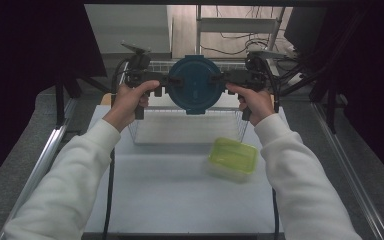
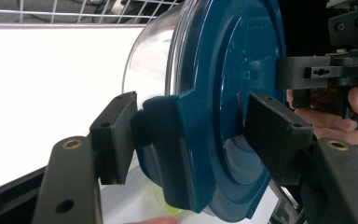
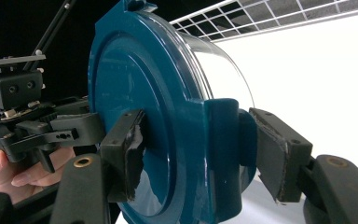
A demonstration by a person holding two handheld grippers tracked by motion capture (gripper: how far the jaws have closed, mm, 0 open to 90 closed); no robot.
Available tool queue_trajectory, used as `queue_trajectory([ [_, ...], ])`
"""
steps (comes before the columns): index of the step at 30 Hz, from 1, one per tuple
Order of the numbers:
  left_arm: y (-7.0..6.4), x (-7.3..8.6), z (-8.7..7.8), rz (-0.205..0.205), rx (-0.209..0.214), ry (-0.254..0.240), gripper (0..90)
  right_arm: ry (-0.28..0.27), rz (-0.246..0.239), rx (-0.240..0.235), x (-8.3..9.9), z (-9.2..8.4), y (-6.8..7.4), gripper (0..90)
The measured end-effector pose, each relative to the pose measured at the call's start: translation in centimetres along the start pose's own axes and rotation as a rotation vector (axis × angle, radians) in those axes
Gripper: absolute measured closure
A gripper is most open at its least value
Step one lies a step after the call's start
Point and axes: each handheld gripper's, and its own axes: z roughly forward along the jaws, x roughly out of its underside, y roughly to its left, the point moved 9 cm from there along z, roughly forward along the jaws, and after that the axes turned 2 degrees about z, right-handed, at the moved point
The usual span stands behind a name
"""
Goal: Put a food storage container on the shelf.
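A round clear container with a dark blue lid (image 1: 195, 85) hangs in the air above the wire basket, tipped so the lid faces me. My left gripper (image 1: 172, 82) clamps the lid's left side latch (image 2: 168, 154), one pad on the latch and the other on the lid's face. On the opposite side, my right gripper (image 1: 219, 80) clamps the other latch (image 3: 221, 154) the same way. In the left gripper view my left gripper (image 2: 191, 135) straddles the lid's rim. In the right gripper view my right gripper (image 3: 200, 149) does the same. The clear bowl (image 2: 149, 60) shows behind the lid.
A wire basket (image 1: 187, 125) stands at the far end of the white table (image 1: 180, 200), right under the held container. A rectangular box with a yellow-green lid (image 1: 232, 158) lies to the right of the middle. Dark curtains flank both sides.
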Motion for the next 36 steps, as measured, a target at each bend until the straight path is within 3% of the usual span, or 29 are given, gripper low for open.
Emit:
queue_trajectory([
  [3,0.6,-0.3,0.2,0.015,0.002,-0.002,36.5,0.001,0.006,0.000,-0.3,0.4,-0.3,38.0],
  [16,1.9,-1.1,0.6,-0.024,0.015,0.000,36.4,0.013,0.020,0.017,-1.5,1.7,-0.7,38.0],
  [20,2.7,-1.1,1.0,-0.040,0.019,0.012,36.4,0.017,0.015,0.024,-1.7,2.2,-1.1,38.0],
  [25,3.6,-1.1,1.5,-0.062,0.021,0.024,36.3,0.034,0.054,0.027,-1.8,2.9,-1.7,38.0],
  [33,4.5,-1.4,2.1,-0.121,0.038,0.001,34.9,0.032,0.067,0.033,-2.2,3.4,-2.1,39.7],
  [36,4.8,-1.6,2.4,-0.136,0.037,0.003,34.3,0.039,0.092,0.029,-2.4,3.6,-2.5,39.6],
])
